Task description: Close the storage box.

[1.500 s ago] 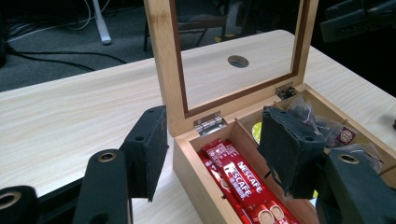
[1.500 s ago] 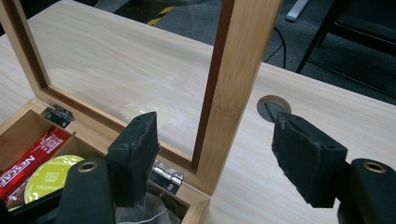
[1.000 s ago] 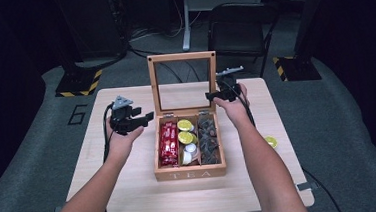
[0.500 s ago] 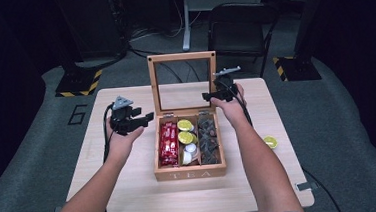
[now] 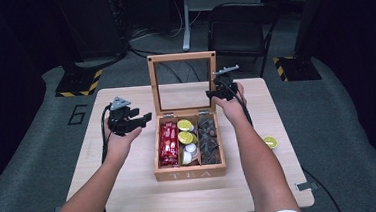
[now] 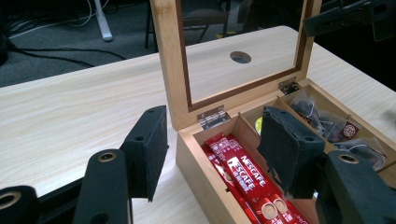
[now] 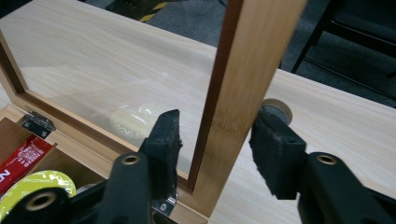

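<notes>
We see the pale wooden table (image 5: pixel 131 190) evenly lit against dark surroundings; soft glare on the wooden-framed glass lid (image 7: pixel 130 112), near black jaws blurred.

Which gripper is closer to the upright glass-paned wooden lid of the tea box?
Right. The right gripper straddles the upright glass-paned wooden lid's side rail, jaws just closing. The left gripper hovers apart, left of the box.
</notes>
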Tool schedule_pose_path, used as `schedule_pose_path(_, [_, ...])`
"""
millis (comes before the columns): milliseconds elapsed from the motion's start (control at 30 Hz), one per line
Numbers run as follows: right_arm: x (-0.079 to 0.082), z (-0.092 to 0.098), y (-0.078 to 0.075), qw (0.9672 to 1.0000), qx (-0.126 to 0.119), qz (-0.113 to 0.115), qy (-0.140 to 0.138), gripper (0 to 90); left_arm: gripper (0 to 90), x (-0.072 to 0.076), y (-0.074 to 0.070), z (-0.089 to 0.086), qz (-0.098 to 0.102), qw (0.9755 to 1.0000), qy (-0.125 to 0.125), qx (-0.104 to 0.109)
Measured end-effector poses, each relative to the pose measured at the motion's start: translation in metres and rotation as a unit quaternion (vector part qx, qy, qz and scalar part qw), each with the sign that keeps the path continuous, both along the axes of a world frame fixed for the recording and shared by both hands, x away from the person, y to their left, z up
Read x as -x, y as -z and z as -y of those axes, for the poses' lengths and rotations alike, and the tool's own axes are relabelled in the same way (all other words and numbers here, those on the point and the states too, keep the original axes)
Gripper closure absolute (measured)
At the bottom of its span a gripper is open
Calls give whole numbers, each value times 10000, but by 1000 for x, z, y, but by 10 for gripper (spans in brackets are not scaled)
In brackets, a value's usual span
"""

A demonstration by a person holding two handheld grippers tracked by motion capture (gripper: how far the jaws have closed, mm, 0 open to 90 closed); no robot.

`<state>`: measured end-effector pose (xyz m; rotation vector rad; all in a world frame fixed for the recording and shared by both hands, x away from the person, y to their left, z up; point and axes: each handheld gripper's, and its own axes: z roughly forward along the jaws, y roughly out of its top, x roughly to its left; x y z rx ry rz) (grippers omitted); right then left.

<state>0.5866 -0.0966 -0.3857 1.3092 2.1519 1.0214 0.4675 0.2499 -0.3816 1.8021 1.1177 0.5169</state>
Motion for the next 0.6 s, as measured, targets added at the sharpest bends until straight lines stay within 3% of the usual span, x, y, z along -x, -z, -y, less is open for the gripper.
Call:
schedule_pose_path(133, [0,0,0,10000,-15,-20,38,553,421,0,0,1,16,10000,-10,4])
schedule_pose_path(267, [0,0,-1,9999,85,18,149,627,421,0,0,2,13,10000,19,-16])
schedule_pose_path(600, [-3,-5,-1,9996,70,-58,265,587,421,0,2,-1,-11,10000,-15,14])
